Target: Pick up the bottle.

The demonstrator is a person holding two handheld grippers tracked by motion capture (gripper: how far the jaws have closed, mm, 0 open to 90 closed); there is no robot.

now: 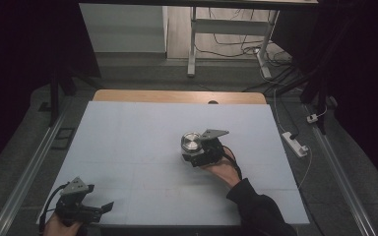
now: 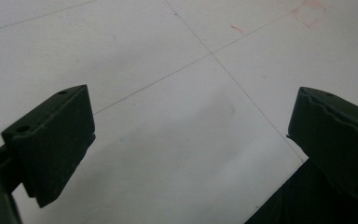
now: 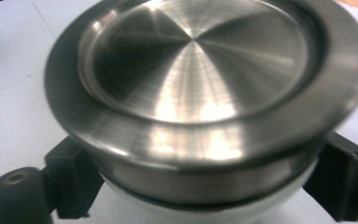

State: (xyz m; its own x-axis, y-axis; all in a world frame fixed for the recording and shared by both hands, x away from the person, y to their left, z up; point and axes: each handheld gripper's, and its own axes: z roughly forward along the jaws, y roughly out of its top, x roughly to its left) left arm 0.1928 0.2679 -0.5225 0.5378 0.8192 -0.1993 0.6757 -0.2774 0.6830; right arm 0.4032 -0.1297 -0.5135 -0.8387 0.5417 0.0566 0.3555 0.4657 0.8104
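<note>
At the lower left of the high view, the left gripper (image 1: 96, 209) rests on the white table (image 1: 128, 142) with jaws wide apart. Right of centre, the right gripper (image 1: 191, 153) is clamped on a steel-lidded jar (image 1: 191, 142) standing upright.

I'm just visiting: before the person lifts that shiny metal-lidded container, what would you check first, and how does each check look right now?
1. Right hand-held gripper closed around the container, one jaw on each side below the lid: ok.
2. Metal lid seated flat on the white body: ok.
3. Grip firm enough to lift: cannot tell.
4. Container upright on the white table: ok.
5. Left hand-held gripper open, holding nothing, far from the container: ok.
6. What is inside: cannot tell.
</note>
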